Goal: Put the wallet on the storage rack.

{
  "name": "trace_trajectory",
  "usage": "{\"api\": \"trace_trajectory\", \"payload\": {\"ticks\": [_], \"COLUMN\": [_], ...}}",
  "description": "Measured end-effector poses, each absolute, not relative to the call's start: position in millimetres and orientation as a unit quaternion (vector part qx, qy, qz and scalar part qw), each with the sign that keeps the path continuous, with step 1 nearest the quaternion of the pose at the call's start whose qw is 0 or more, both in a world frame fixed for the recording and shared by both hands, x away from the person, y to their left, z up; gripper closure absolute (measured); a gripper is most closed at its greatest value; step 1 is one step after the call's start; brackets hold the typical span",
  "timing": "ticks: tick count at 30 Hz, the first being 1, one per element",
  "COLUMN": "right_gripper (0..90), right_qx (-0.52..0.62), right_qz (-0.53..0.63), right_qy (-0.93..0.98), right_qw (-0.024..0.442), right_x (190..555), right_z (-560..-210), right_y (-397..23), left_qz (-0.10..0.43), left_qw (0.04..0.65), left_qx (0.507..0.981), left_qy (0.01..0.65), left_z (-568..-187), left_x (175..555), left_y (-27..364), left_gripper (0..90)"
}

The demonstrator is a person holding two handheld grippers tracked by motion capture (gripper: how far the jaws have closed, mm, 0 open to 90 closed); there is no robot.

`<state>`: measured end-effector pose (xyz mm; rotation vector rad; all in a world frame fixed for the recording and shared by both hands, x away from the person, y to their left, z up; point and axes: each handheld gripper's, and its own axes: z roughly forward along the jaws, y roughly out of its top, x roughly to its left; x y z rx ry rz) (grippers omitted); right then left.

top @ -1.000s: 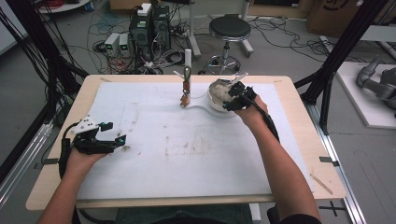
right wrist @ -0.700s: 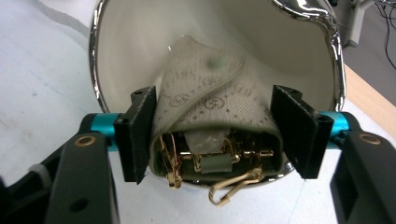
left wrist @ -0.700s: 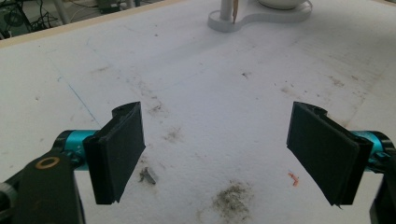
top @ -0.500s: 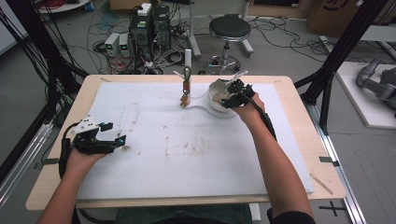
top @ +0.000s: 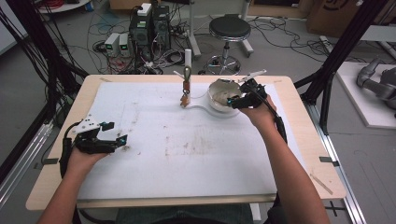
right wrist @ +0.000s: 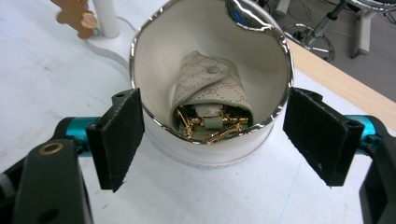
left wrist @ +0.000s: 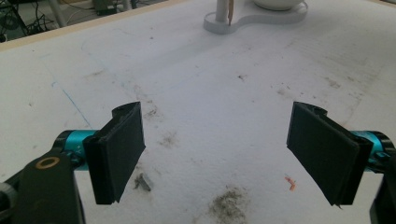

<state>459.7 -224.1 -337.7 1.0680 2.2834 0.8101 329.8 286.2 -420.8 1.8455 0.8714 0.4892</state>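
Right gripper (right wrist: pixel 212 140): my jaws stand wide apart on either side of the white bowl (right wrist: pixel 210 70), gripping nothing; from the high view I see this gripper (top: pixel 237 99) at the bowl's (top: pixel 219 95) near-right rim at the far side of the table.
Left gripper (left wrist: pixel 217 154): jaws spread wide and empty, hovering over bare white sheet; in the high view it (top: pixel 122 142) sits near the table's left edge, well apart from the bowl.
Bowl contents: I see a pale dotted fabric pouch (right wrist: pixel 210 86) with a snap, and gold-coloured metal pieces (right wrist: pixel 210 128) beneath it.
Stand: a white post (top: pixel 187 86) rises just left of the bowl from a white base (left wrist: pixel 254 18) that runs under the bowl; a small brown item (right wrist: pixel 77 14) hangs by it.
Surface: the white sheet (top: pixel 187 140) covers most of the wooden table (top: pixel 299 121); I see grey smudges, dirt specks, a faint blue line and a small orange scrap (left wrist: pixel 290 183).
Room: grey floor beyond, with tangled cables, computer boxes (top: pixel 149 23), a round stool (top: pixel 229 28), black frame struts (top: pixel 336 51) and a cardboard box at top right.
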Motion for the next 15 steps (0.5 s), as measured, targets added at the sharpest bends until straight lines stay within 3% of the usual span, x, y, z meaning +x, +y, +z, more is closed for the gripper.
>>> {"api": "trace_trajectory", "payload": {"ticks": [15], "right_gripper": [21.2], "right_qx": [0.371], "right_qz": [0.364], "right_qy": [0.816], "right_qw": [0.253], "right_x": [417], "right_z": [-335], "right_y": [-242], "left_qz": [0.197], "left_qw": [0.504], "left_qx": [0.765], "left_qy": [0.349], "left_z": [-420], "left_x": [340], "left_y": [275], "left_gripper": [19.0]}}
